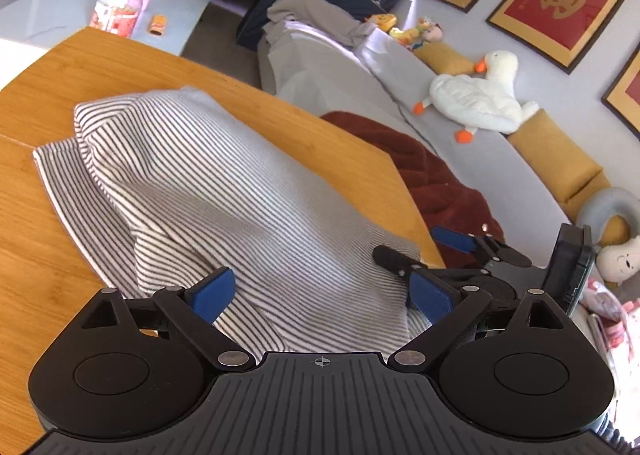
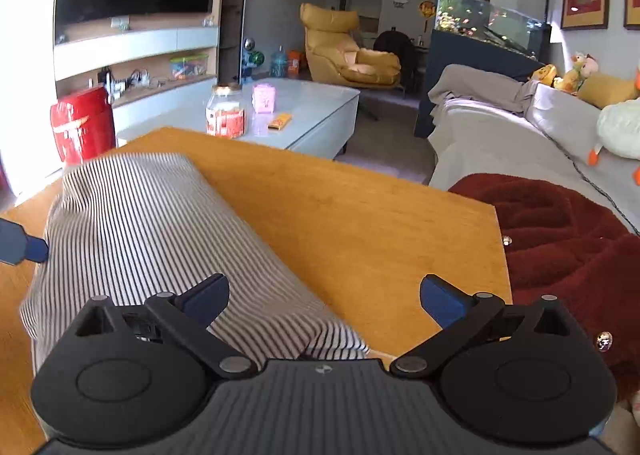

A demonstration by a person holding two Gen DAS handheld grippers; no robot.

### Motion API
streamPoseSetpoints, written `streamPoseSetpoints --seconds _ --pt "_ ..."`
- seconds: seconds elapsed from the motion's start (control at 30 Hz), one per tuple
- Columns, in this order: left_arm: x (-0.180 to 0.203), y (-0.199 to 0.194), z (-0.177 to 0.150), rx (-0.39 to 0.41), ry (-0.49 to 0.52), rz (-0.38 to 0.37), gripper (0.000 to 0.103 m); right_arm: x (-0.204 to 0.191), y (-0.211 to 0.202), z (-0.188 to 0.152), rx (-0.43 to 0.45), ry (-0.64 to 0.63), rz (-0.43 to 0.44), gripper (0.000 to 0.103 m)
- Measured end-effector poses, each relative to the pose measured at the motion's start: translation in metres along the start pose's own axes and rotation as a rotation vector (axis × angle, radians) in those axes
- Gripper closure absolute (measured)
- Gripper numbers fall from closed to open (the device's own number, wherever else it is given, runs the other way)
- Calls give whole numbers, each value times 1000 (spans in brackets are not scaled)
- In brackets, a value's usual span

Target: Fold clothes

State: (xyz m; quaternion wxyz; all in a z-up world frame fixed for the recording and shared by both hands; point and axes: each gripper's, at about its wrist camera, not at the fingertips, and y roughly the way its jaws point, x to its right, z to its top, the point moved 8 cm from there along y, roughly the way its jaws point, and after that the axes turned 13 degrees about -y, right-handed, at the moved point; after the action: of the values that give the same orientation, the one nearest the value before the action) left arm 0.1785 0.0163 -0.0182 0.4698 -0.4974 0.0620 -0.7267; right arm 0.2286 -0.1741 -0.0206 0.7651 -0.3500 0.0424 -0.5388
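Observation:
A grey-and-white striped garment [image 1: 192, 191] lies bunched on the wooden table [image 1: 100, 67]. My left gripper [image 1: 320, 291] is open just above its near edge, the blue pads on either side of the cloth. The right gripper [image 1: 452, 251] shows at the garment's right corner in the left wrist view. In the right wrist view the striped garment [image 2: 152, 231] covers the left half of the table [image 2: 360, 223]. My right gripper [image 2: 324, 295] is open over the garment's right edge, holding nothing. A blue fingertip [image 2: 24, 245] of the left gripper touches the cloth at far left.
A dark red fuzzy blanket [image 2: 568, 239] lies right of the table, against a grey sofa [image 2: 500, 143] with a plush goose [image 1: 480, 95]. Beyond the table stands a white coffee table [image 2: 312, 107] with a jar [image 2: 225, 111]. A red stool [image 2: 82, 123] stands at far left.

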Motion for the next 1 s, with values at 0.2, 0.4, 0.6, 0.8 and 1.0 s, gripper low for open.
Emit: streamPoseSetpoints --seconds 0.2,0.4,0.6,0.8,1.0 --pt "-22 17 4 -1 15 84 6 -15 -16 -17 13 8 -35 0" --pt "-31 21 18 56 81 178 6 -28 -37 -33 -2 124 53 0" --pt "-41 20 28 93 122 265 6 -61 -47 -39 12 236 221 0" --pt "-20 -12 20 107 94 146 6 -65 -43 -43 18 340 281 0" --pt "-10 -19 -12 44 152 99 5 -65 -41 -43 11 344 281 0"
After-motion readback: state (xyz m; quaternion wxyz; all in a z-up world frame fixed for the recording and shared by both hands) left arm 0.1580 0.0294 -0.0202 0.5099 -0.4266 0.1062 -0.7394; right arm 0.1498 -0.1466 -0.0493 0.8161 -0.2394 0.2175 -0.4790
